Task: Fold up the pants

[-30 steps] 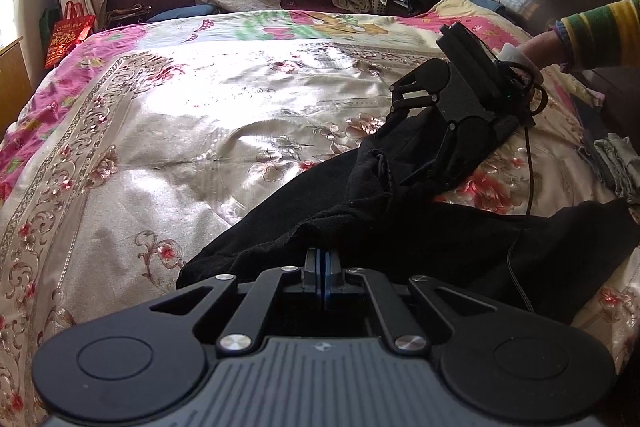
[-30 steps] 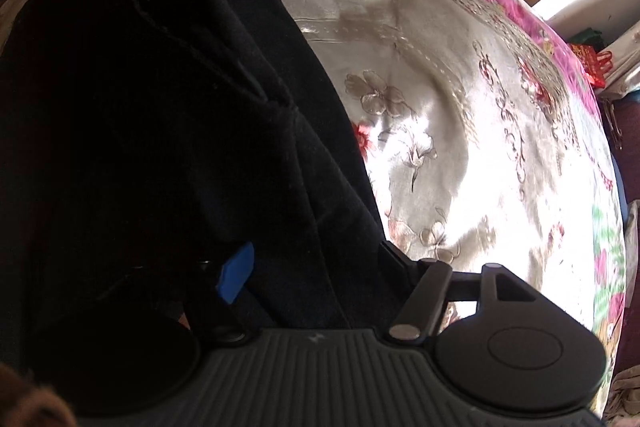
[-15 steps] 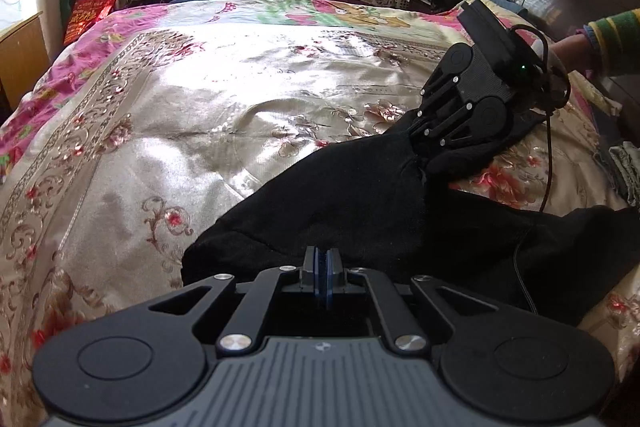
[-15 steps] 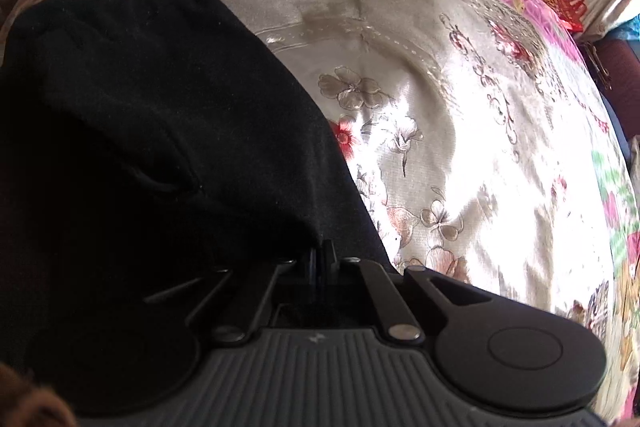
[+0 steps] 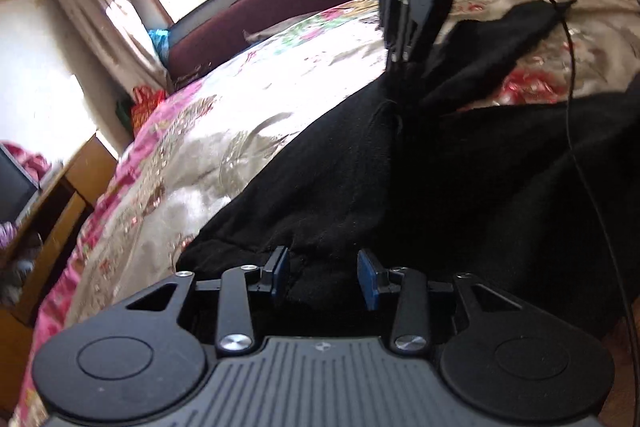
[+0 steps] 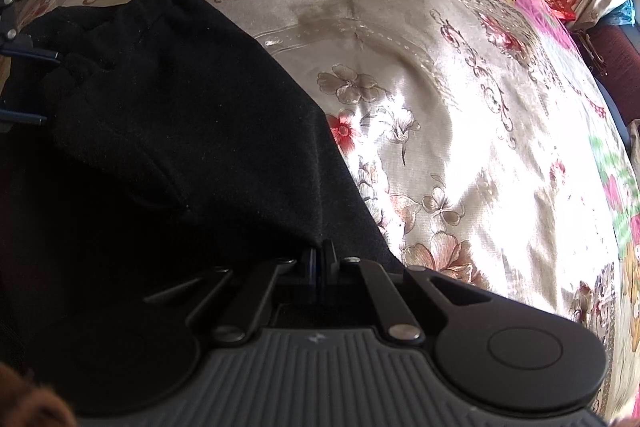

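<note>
Pants point(image 5: 340, 167) directly under the left gripper point(image 5: 322, 277): black, thick-looking knit, spread and rumpled across the bed point(image 5: 240, 99). Blue pads point(image 5: 280, 273) standing apart, having just been opening, with an edge of the cloth lying between them but not pinched. Likely soft and limp, light enough to lift by one corner, with no stiffness to keep a shape; expect sagging and trailing wherever unsupported. Matte and fuzzy, so probably good friction against the pads and little risk of slipping out. Nothing fragile. Best taken at a doubled edge or seam, waistband or cuff, rather than mid-panel, to avoid lifting a single layer. Nearest end, waist or cuff: impossible to tell among the dark folds.

Further out, right gripper point(image 5: 400, 61) pointing steeply down, pads together and clamped on a small peak of the same cloth, drawn up into a tent off the bedspread point(image 6: 440, 107). Glossy, satin-like surface there, so probably easy sliding when dragged; keep tension between two holds to flatten any fold. Thin black cable point(image 5: 570, 107) hanging across the far part of the garment; mind snagging. Beyond, more of the cloth lying toward the far side of the bed.
</note>
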A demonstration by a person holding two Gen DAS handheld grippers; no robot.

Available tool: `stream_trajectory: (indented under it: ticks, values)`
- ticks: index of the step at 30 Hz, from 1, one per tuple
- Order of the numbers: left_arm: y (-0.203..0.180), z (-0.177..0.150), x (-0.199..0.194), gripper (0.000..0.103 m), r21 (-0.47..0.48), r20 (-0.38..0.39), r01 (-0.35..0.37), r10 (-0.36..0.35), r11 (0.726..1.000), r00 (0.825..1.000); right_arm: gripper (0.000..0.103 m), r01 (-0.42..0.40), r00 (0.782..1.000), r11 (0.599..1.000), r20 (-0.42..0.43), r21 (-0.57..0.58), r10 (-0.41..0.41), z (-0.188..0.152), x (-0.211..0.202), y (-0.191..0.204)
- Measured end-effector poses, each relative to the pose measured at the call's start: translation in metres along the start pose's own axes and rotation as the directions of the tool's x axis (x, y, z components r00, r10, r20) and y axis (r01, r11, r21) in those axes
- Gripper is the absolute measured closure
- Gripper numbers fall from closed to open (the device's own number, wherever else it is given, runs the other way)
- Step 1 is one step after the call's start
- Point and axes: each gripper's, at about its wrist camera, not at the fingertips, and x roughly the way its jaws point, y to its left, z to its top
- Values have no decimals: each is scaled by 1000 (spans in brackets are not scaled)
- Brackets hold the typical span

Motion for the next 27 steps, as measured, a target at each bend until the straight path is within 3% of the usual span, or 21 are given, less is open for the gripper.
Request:
stream_trajectory:
  ticks: [5,6,9,14,17,19,22,24,27]
  values:
    - [-37,-13,13,51,245,-24,-23,30,969,999,101,11,1000,999,8,37,-11,-2,0,1]
    - [-36,-14,18,61,258,-34,-33,43,966,999,101,15,1000,999,8,37,-15,-3,-1,2]
    - [-6,-8,26,75,178,-72,-19,32,984,997,101,12,1000,999,6,52,-13,-5,-14,5]
    - [60,13,1,77,76,-24,-101,103,992,994,101,-37,999,994,6,103,36,-8,-67,26]
    - [86,17,-10,77,90,7,-155,155,984,988,101,-120,993,976,25,183,117,-1,-106,59]
    - [86,5,-15,77,161,28,-197,195,967,980,101,-195,981,959,48,207,189,5,-122,92]
    - [79,-27,-7,77,204,-32,-163,173,965,984,101,-294,956,918,61,267,288,2,-109,137]
    - [59,-54,5,77,297,-72,-139,167,945,983,101,-328,939,868,30,374,342,-6,-72,165]
    - [44,-80,13,77,358,-105,-119,167,926,980,99,-291,945,867,-18,405,326,-13,-36,193]
